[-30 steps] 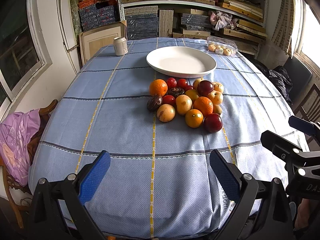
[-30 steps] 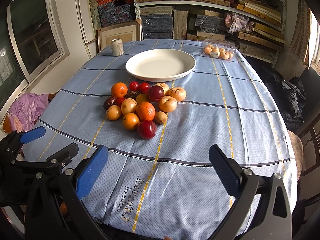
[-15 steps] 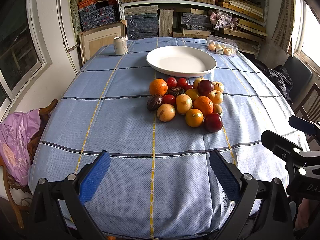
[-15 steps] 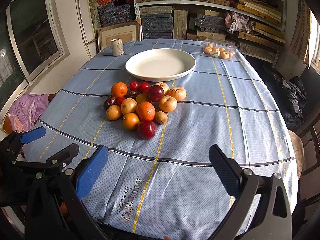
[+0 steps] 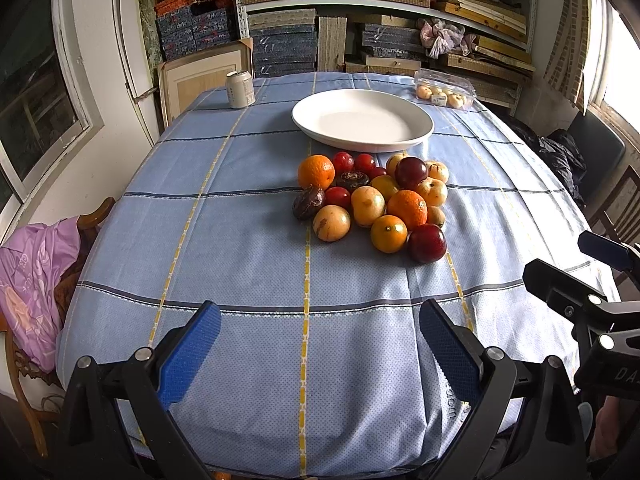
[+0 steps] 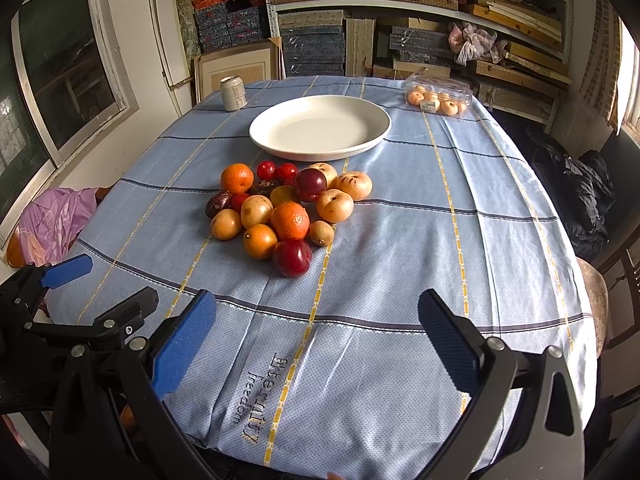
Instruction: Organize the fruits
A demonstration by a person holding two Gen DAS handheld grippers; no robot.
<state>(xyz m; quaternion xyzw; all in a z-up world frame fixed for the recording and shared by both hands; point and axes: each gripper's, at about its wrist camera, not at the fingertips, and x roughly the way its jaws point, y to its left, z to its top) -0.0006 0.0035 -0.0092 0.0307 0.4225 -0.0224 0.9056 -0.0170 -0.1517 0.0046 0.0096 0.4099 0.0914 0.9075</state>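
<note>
A pile of fruit lies mid-table on the blue checked cloth: oranges, red plums, yellow-brown fruit, small red tomatoes, dark dates. It also shows in the right wrist view. An empty white plate sits just behind the pile, seen too in the right wrist view. My left gripper is open and empty over the table's near edge, well short of the fruit. My right gripper is open and empty, likewise at the near edge, to the right of the left one.
A drink can stands at the far left of the table. A clear plastic box of small fruit lies at the far right. Chairs stand on both sides; a purple cloth hangs on the left one. Stacked shelves fill the back wall.
</note>
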